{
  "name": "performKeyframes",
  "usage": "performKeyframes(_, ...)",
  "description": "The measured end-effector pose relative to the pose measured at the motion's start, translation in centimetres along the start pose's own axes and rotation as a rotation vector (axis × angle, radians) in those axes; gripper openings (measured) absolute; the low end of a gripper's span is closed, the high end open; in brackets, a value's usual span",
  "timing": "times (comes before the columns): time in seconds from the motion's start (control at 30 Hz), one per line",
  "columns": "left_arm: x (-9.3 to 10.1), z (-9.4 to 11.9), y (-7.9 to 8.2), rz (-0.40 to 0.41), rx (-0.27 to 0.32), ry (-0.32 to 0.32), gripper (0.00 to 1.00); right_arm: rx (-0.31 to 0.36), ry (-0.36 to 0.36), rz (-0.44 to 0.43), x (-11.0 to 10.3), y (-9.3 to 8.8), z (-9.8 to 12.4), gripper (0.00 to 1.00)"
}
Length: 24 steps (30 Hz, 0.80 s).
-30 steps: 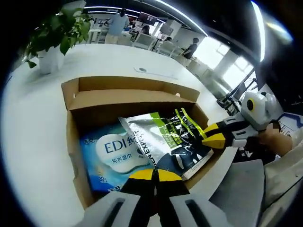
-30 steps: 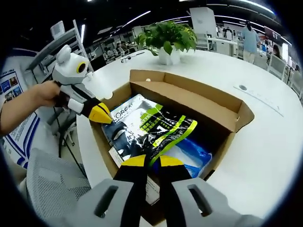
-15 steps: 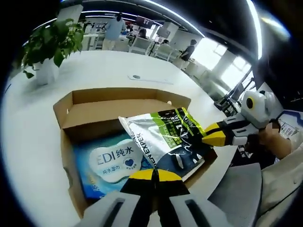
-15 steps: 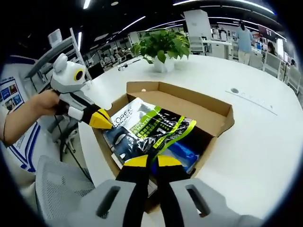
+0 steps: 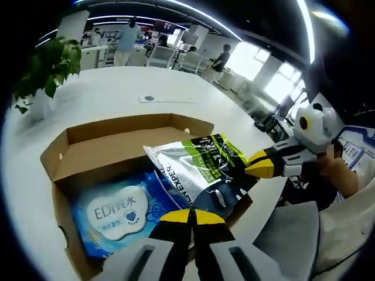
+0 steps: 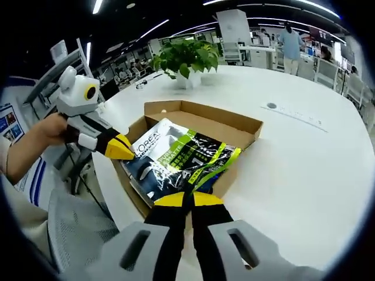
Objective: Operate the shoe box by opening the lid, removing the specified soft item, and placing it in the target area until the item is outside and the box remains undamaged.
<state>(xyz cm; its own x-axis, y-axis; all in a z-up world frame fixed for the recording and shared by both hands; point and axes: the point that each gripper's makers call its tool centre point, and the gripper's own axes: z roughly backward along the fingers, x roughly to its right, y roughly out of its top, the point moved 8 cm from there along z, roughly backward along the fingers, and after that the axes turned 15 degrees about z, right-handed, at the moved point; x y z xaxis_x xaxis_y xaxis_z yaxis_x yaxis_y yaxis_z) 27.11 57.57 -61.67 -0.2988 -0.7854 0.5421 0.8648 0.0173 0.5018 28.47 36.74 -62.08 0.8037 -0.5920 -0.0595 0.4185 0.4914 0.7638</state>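
Left gripper view looks down from close above the shoe box point(image 5: 117, 137), facing the potted plant point(image 5: 44, 70). Right gripper view faces the box from its opposite side; both share the box interior.

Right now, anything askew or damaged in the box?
The silver-and-green pouch sits tilted, half out over the cardboard box wall, pinched at opposite edges by the left gripper and right gripper. The blue wipes pack lies flat inside. No tears or crushing visible on the box.

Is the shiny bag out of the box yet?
Not yet. Both claws hold the shiny bag above the box, over the blue wipes pack.
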Motion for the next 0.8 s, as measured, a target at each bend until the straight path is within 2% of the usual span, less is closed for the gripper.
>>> performKeyframes(0.37, 2.4, -2.0, 0.4, -0.028, -0.009, -0.036, 0.00, 0.002, -0.043, -0.074, 1.8, -1.3, 2.4, 0.00)
performKeyframes(0.8, 4.7, -4.6, 1.0, -0.070, -0.040, -0.075, 0.00, -0.027, -0.089, -0.106, 4.0, -2.6, 4.6, 0.00)
